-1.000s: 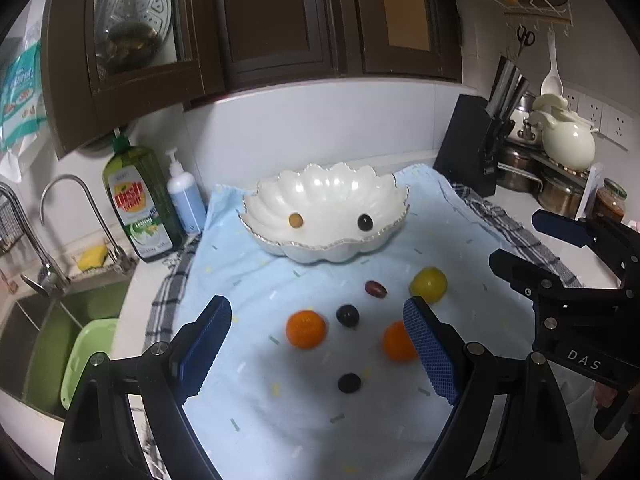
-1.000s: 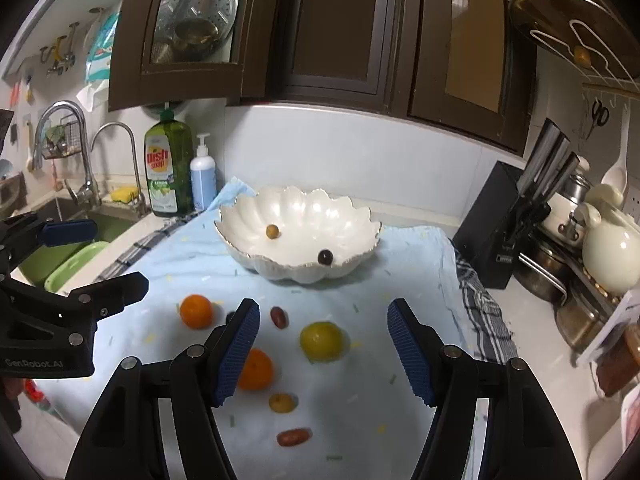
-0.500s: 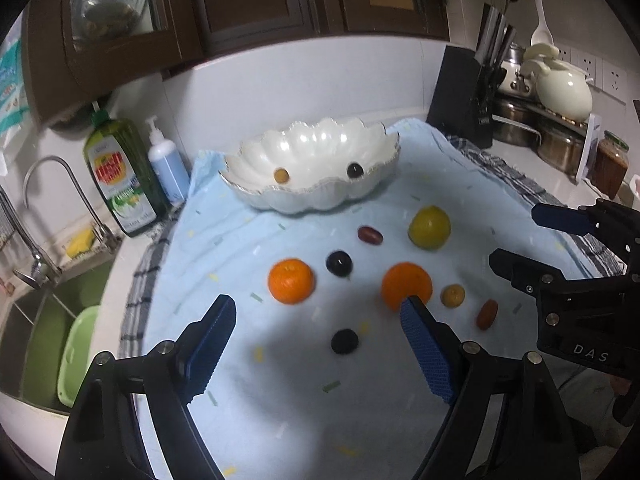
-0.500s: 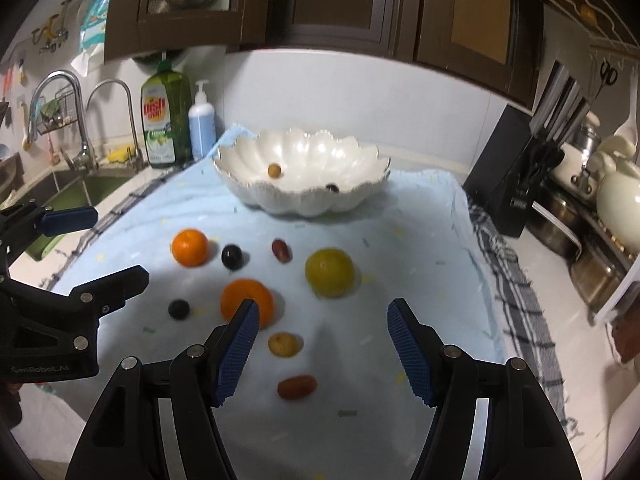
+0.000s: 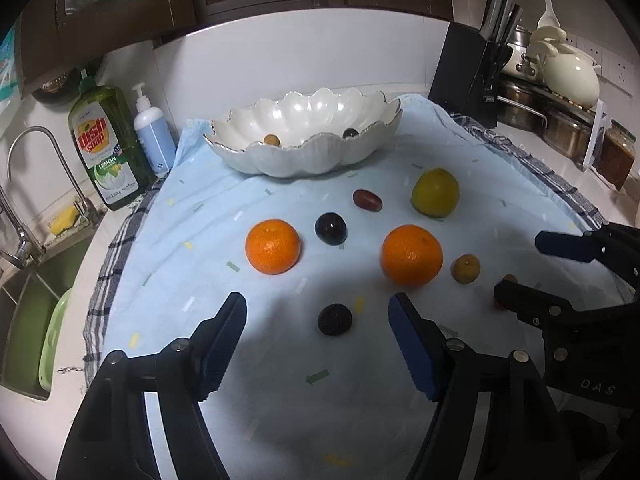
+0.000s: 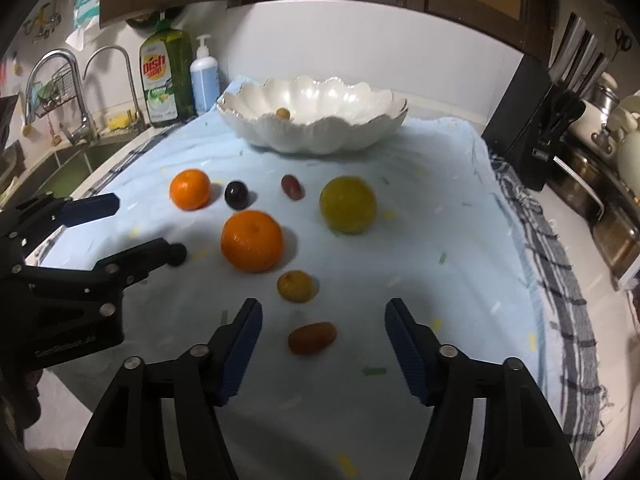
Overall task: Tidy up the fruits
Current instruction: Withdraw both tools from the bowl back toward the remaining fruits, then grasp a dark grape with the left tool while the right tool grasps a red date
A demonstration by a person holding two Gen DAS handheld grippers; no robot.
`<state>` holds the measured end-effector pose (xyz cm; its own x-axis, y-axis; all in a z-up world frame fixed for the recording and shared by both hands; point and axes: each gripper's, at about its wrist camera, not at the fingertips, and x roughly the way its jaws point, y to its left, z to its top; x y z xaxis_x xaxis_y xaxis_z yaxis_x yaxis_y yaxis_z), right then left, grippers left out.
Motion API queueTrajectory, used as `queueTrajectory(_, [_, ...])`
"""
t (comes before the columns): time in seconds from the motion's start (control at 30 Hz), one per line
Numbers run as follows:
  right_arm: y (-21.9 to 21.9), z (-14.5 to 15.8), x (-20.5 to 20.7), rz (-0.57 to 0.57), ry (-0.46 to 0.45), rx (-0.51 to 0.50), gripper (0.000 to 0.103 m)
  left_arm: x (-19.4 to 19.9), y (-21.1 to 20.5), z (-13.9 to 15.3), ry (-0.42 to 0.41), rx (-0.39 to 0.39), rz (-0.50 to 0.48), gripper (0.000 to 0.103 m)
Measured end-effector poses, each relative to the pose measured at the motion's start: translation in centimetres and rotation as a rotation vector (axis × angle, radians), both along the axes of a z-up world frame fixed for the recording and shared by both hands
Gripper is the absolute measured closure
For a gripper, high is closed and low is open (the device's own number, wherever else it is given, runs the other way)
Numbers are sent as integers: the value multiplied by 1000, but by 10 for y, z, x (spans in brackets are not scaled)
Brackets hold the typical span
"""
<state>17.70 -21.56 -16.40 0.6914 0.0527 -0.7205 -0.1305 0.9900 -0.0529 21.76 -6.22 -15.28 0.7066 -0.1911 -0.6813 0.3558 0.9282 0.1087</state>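
left tongs [image 5: 318,332] spread wide, dark grape [image 5: 335,319] between tips, blue towel [image 5: 208,240] beneath

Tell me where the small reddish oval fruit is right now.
In the right wrist view, the reddish oval fruit lies on the blue cloth between the open right gripper's fingers, just in front of the small yellow fruit.

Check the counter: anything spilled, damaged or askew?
Nothing spilled or damaged. Most fruit lies loose on the blue cloth instead of in the white bowl, which holds only two small pieces. That is simply the sorting not yet done. Left gripper and right gripper are both open and empty.
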Motion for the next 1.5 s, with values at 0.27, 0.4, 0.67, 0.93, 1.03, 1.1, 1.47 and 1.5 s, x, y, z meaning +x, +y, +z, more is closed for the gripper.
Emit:
queueTrajectory(0.27, [4, -15, 1, 8, 52, 13, 50, 6, 0, -13, 18, -22, -1, 41])
queueTrajectory(0.4, [6, -19, 2, 10, 67, 8, 56, 11, -1, -20, 38, -31, -5, 45])
queueTrajectory(0.67, [5, -24, 2, 6, 77, 7, 64, 16, -5, -28, 69, -40, -16, 56])
queueTrajectory(0.93, [3, -23, 2, -1, 80, 17, 73, 19, -4, -33, 104, -56, -12, 68])
queueTrajectory(1.03, [2, -23, 2, -1, 80, 20, 74, 20, -4, -33, 109, -67, -7, 74])
queueTrajectory(1.1, [2, -22, 2, 1, 79, 21, 75, 19, -4, -33, 106, -63, -5, 77])
queueTrajectory(1.47, [3, -13, 1, 12, 45, 21, 75, 17, -3, -26, 88, -68, 3, 82])
queueTrajectory(1.5, [3, -12, 1, 13, 42, 22, 75, 17, -2, -25, 86, -71, 4, 82])
